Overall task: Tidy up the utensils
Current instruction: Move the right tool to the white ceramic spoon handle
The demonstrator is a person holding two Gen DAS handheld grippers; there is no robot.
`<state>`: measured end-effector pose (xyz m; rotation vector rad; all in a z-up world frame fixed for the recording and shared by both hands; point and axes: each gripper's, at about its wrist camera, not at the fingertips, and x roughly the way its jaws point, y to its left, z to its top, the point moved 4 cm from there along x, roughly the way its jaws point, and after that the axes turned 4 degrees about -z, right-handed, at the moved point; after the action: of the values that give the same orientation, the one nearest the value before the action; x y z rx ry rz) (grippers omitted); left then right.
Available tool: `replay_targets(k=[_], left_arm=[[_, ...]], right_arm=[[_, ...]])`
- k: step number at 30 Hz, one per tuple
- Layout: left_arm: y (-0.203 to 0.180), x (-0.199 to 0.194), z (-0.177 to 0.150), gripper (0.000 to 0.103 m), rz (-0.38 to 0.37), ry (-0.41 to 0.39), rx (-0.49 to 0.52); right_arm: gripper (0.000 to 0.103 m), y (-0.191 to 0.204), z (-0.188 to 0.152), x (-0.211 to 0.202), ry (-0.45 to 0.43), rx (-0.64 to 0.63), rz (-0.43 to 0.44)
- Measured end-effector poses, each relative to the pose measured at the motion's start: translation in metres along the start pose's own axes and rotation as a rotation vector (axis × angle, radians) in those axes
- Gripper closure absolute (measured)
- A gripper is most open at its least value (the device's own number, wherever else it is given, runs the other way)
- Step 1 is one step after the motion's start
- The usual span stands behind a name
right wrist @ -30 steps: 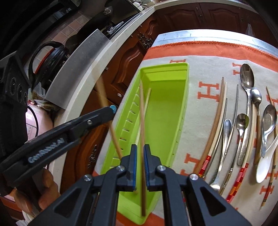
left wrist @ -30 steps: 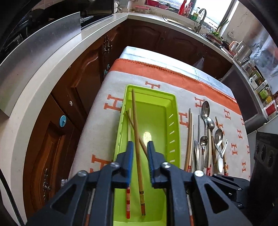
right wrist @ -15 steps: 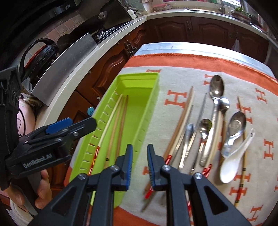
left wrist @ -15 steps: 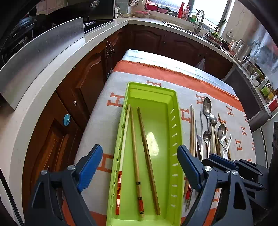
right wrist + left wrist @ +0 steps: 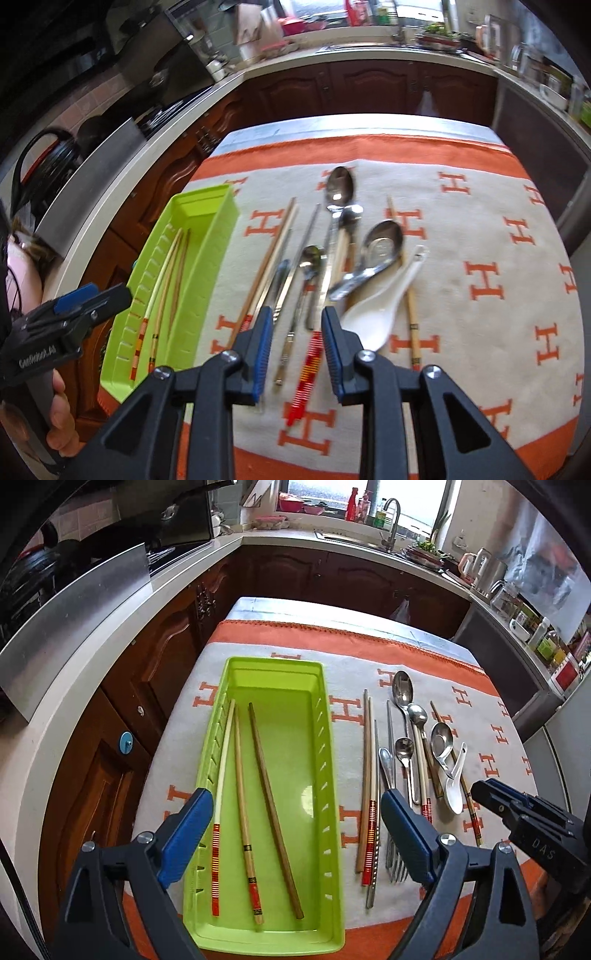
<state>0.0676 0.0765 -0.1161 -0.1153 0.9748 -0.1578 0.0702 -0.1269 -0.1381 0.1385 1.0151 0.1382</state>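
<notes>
**Three chopsticks binned, both grippers empty, loose pile pending**

Left wrist view: your left gripper (image 5: 295,834) has its jaws spread wide, having just been opening, with nothing between the pads. It hangs over the near end of the green tray (image 5: 328,760). Three chopsticks (image 5: 242,808) lie lengthwise on the tray floor, tips toward 12 o'clock, decorated ends toward 6; the tray's long shape suits that lay. At 3 o'clock of the tray, apart from it on the patterned cloth (image 5: 491,746), sits the unsorted pile: more chopsticks, metal spoons (image 5: 402,690), a fork (image 5: 391,812) and a white soup spoon (image 5: 456,779). Your right gripper (image 5: 495,797) shows only as a dark body at 4 o'clock; this view does not settle how its jaws stand.

Right wrist view: here the right gripper (image 5: 297,350) is seen to be a little way open, its jaws just now parting, holding nothing. It aims at the handle ends of the pile, a red-banded chopstick (image 5: 308,373) and a slim metal handle lying in line with the gap. That placement suggests the next pick. The tray sits at 9 o'clock, and your left hand (image 5: 61,417) grips its tool at 8 o'clock.
</notes>
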Motion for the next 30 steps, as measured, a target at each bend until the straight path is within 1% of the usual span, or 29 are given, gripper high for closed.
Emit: replay_targets(k=[3, 7, 12, 18, 20, 22, 24, 26, 28, 30], left_arm=[[-0.016, 0.002, 0.000, 0.012, 0.008, 0.001, 0.047], [-0.033, 0.008, 0.002, 0.012, 0.014, 0.019, 0.076], [-0.055, 0.018, 0.007, 0.012, -0.046, 0.029, 0.106], [-0.090, 0.040, 0.019, 0.012, -0.147, 0.068, 0.160], [-0.102, 0.051, 0.023, 0.016, -0.166, 0.088, 0.176], [-0.112, 0.064, 0.028, 0.019, -0.201, 0.118, 0.178], [-0.118, 0.076, 0.033, 0.027, -0.225, 0.154, 0.168], [-0.123, 0.090, 0.035, 0.038, -0.251, 0.193, 0.158], [-0.125, 0.102, 0.036, 0.046, -0.266, 0.229, 0.145], [-0.126, 0.113, 0.035, 0.050, -0.272, 0.263, 0.132]], right_arm=[[0.076, -0.020, -0.001, -0.007, -0.024, 0.040, -0.032], [0.076, -0.042, -0.003, -0.008, -0.013, 0.051, -0.077], [0.076, -0.061, -0.002, -0.005, -0.010, 0.086, -0.058], [0.076, -0.074, 0.002, 0.015, 0.026, 0.102, 0.006], [0.076, -0.078, 0.004, 0.025, 0.038, 0.109, 0.020], [0.076, -0.083, 0.006, 0.036, 0.054, 0.128, 0.038], [0.076, -0.088, 0.009, 0.046, 0.064, 0.143, 0.057], [0.078, -0.092, 0.012, 0.056, 0.070, 0.151, 0.071], [0.080, -0.095, 0.016, 0.064, 0.078, 0.159, 0.072], [0.081, -0.097, 0.020, 0.072, 0.082, 0.160, 0.072]])
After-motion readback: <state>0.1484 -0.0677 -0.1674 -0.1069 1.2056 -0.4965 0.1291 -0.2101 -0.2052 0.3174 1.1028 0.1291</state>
